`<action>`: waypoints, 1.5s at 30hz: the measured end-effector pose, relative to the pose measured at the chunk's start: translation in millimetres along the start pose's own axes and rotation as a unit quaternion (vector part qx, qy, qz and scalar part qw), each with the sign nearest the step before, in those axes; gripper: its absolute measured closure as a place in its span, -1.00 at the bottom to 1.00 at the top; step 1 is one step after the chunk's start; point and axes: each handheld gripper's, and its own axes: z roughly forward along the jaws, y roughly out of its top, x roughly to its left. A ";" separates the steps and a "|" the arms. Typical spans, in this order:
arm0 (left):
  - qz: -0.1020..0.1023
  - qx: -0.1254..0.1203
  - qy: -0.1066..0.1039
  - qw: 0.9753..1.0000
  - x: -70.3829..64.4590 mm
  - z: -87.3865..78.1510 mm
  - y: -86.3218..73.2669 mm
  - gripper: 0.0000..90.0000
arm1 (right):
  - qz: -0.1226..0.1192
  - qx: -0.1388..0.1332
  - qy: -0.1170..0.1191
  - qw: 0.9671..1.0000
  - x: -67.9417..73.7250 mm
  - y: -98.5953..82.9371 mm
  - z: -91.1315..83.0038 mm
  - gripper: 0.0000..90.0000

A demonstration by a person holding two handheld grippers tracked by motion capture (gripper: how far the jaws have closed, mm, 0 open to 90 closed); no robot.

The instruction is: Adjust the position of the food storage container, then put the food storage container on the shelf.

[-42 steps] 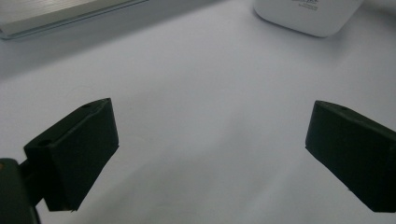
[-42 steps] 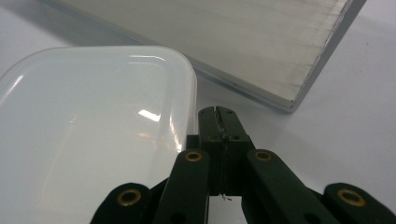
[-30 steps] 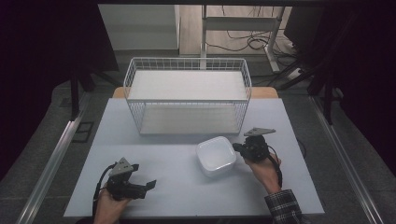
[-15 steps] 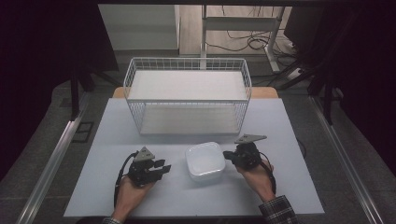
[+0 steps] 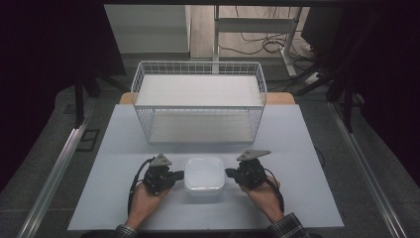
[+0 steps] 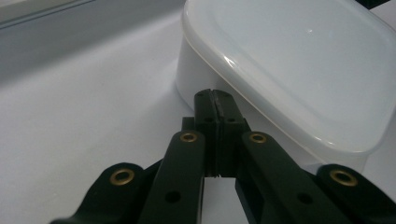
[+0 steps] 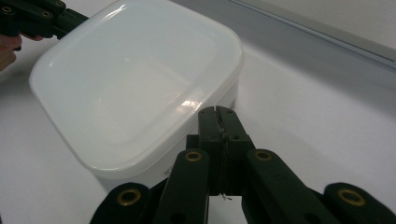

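High view
- Container: white lidded box (image 5: 204, 174), square with rounded corners, on the pale table (image 5: 307, 198), near the front edge, between both grippers.
- Left gripper (image 5: 179, 174): at the box's left wall, tip touching or just beside it; grey plate on top, cable looping back past the hand (image 5: 143, 201).
- Right gripper (image 5: 230, 173): at the box's right wall, tip against it or just beside it; checked cuff behind the hand (image 5: 261, 192).
- Behind: white wire basket (image 5: 199, 101), well apart from the box, nothing standing between them.
- Farther back: cables on the floor (image 5: 257, 47).

Left gripper view
- Jaws: pressed together, nothing between them.
- Tip: low against the box's side wall (image 6: 201, 77), under the overhanging lid rim.
- Writing: none readable on the lid (image 6: 299, 60).

Right gripper view
- Jaws: clenched flat on each other, holding nothing.
- Tip: just under the lid's edge at the near wall of the box (image 7: 135, 93).
- Writing: small dark print on the wall beside the jaws, too small to read.
- Across the lid: the left gripper (image 7: 70, 21) at the far corner, fingers (image 7: 7, 53) behind it.
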 end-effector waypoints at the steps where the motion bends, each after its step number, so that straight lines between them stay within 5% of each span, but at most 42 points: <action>1: 0.001 0.001 0.001 1.000 -0.7 -0.3 -0.1 1.00 | 0.002 0.000 0.000 1.000 0.9 -1.1 -0.4 0.97; 13: 0.007 0.014 -0.014 1.000 -22.3 -1.3 -7.0 1.00 | 0.012 0.001 -0.003 1.000 5.0 -14.3 -14.9 0.97; 18: 0.006 0.012 -0.016 1.000 -20.7 -4.8 -8.8 0.99 | 0.009 0.004 0.005 1.000 3.7 -14.9 -16.4 0.96; 22: 0.014 0.009 0.018 1.000 -15.1 -13.9 -14.3 0.51 | -0.018 -0.010 -0.017 1.000 0.1 -13.7 -26.1 0.78; 28: 0.006 -0.001 0.006 1.000 -9.4 -25.6 -19.5 -0.26 | -0.018 -0.029 -0.020 0.999 -6.6 -21.0 -34.3 0.22; 29: 0.014 -0.006 0.000 1.000 -8.9 -28.3 -22.6 -0.40 | -0.023 -0.030 -0.006 0.999 -8.8 -24.6 -35.0 -0.19; 30: 0.014 -0.006 0.000 1.000 -8.9 -28.3 -22.6 -0.46 | -0.023 -0.030 -0.006 0.999 -8.8 -24.6 -35.0 -0.19; 32: 0.019 -0.010 -0.010 1.000 -7.0 -29.8 -26.2 -0.58 | -0.047 -0.027 -0.016 0.998 -12.0 -30.1 -35.9 -0.53; 34: 0.019 -0.005 -0.014 1.000 -5.9 -29.5 -26.6 -0.74 | -0.040 -0.030 -0.019 0.999 -16.1 -34.6 -36.7 -0.73; 38: 0.021 -0.006 -0.014 1.000 -5.7 -28.8 -27.1 -0.82 | -0.024 -0.030 -0.016 0.999 -20.5 -38.0 -36.2 -0.86; 45: 0.022 -0.025 -0.025 0.999 -0.2 -27.2 -29.9 -0.95 | -0.031 -0.033 -0.010 0.999 -17.9 -36.7 -34.8 -0.94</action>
